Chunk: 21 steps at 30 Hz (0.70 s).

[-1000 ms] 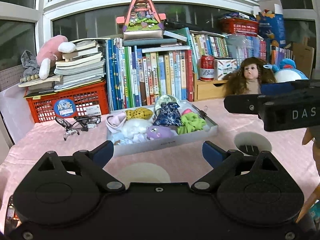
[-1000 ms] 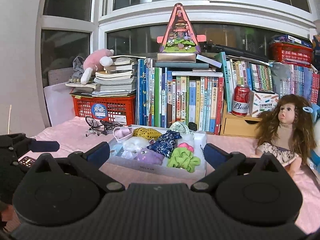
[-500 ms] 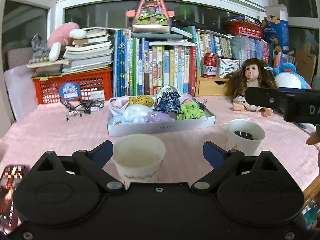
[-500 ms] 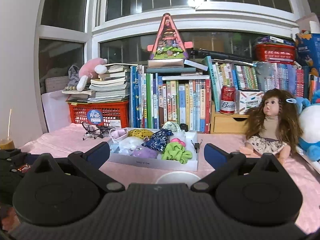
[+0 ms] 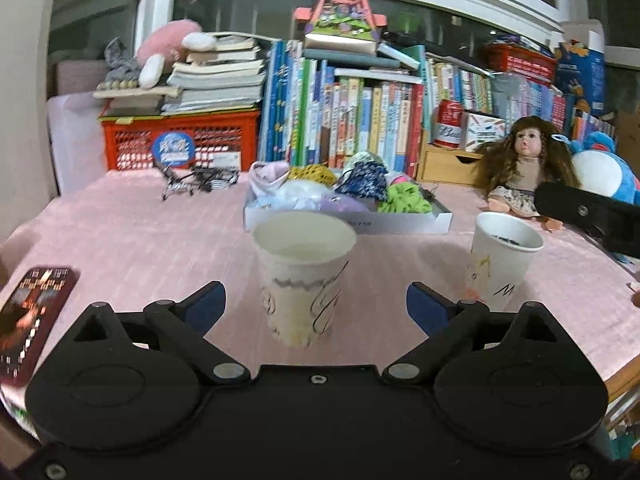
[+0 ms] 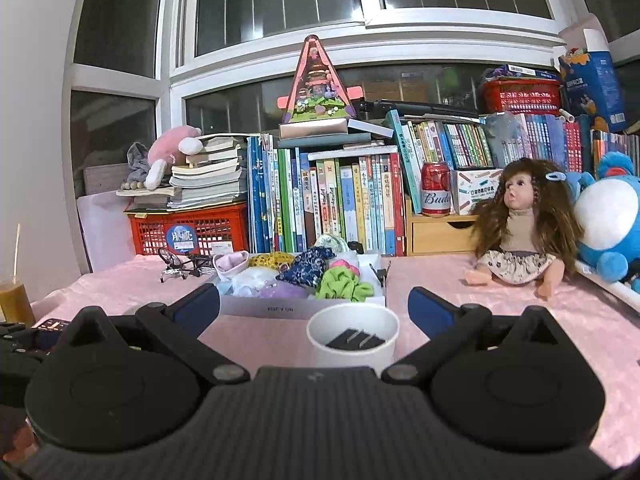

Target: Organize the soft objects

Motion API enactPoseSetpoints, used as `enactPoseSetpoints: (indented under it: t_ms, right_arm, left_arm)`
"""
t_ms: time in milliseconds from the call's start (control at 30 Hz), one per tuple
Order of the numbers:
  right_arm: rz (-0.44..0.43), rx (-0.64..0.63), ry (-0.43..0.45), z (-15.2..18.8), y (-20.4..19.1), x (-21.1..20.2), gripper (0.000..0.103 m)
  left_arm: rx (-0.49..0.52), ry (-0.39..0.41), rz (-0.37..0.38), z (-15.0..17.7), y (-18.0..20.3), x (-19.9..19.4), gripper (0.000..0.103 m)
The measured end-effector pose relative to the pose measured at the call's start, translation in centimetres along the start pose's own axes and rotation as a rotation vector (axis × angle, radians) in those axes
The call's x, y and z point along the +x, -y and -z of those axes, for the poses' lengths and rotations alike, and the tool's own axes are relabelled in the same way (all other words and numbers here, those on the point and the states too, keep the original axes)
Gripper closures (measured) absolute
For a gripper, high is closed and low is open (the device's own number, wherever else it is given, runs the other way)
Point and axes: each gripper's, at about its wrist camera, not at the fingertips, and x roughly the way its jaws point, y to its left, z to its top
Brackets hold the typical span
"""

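Observation:
A white tray (image 5: 400, 225) on the pink tablecloth holds several soft scrunchies: green (image 5: 404, 200), navy patterned (image 5: 362, 180), purple (image 5: 340, 204), white, yellow. It also shows in the right wrist view (image 6: 300, 310), with the green scrunchie (image 6: 340, 284). A paper cup (image 5: 304, 276) stands between the fingers of my left gripper (image 5: 316, 302), which is open and empty. A second cup (image 5: 502, 256) stands to the right; in the right wrist view this cup (image 6: 354, 336) holds dark clips, between the open fingers of my right gripper (image 6: 314, 304).
A doll (image 6: 520, 232) and a blue plush (image 6: 608, 216) sit at the right. Books (image 6: 340, 200), a red crate (image 6: 188, 228) and a can (image 6: 436, 194) line the back. A phone (image 5: 32, 304) lies at the left; glasses (image 5: 200, 180) lie behind the tray.
Both grippers have pulled back from the tray and dropped lower. The two paper cups have come into view between the fingers.

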Motion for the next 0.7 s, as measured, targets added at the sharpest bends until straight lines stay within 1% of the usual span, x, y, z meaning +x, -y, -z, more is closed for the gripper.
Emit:
enactPoseSetpoints:
  t_ms: [167,300,533,700]
  right_arm:
    - [0.021,-0.002,0.000,1.7,-0.3,-0.5,0.000]
    - [0.037,-0.016,-0.010,3.2,-0.6,-0.7,0.000]
    - [0.057,0.039,-0.082,5.2,0.1,-0.2,0.000]
    - [0.068,0.013,-0.125,6.3,-0.1,0.4,0.000]
  left_arm:
    - [-0.021,-0.017,-0.046,1.4,-0.2,0.3,0.006]
    - [-0.036,-0.047,-0.054,2.3,-0.3,0.8,0.006]
    - [-0.027,-0.092,-0.085,3.7,-0.5,1.5,0.006]
    - [-0.030,-0.116,-0.110,4.5,-0.7,2.1,0.006]
